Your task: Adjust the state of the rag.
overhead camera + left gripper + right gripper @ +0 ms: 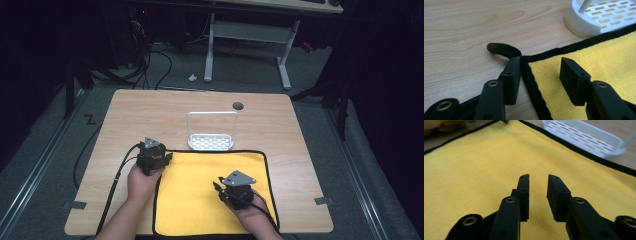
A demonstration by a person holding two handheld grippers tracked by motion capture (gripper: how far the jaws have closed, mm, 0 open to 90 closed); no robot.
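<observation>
Two hand-held grippers are at work over a yellow microfibre cloth with black piping (212, 192), which lies flat on the near half of the light wooden worktop (130, 112), its near edge reaching the worktop's near edge.

At the cloth's far left corner, the left hand-held gripper (540, 66) is seen in its own view with jaws spread wide, straddling the piped left edge: one jaw rests on the bare wood just outside the piping, the other hovers over the yellow pile. A small black hanging loop (502, 49) curls out from that corner. Judging from this, the step in hand is the pinching of that corner. A good grip would be taken just inside the piping, with the outer jaw slid under the hem rather than pressed down onto it, and the loop left free so that it is not dragged.

Beyond the cloth's far edge, near the worktop's middle, a white slotted plastic rack with a wire hoop handle (211, 141) touches or just overlaps the piping; the corner would best be lifted towards the near edge, so that the rack is not shifted.

Towards the cloth's near right corner, the right hand-held gripper (538, 186) is held over the yellow surface with jaws parted and nothing between them. It could usefully be pressed down to steady the cloth.
</observation>
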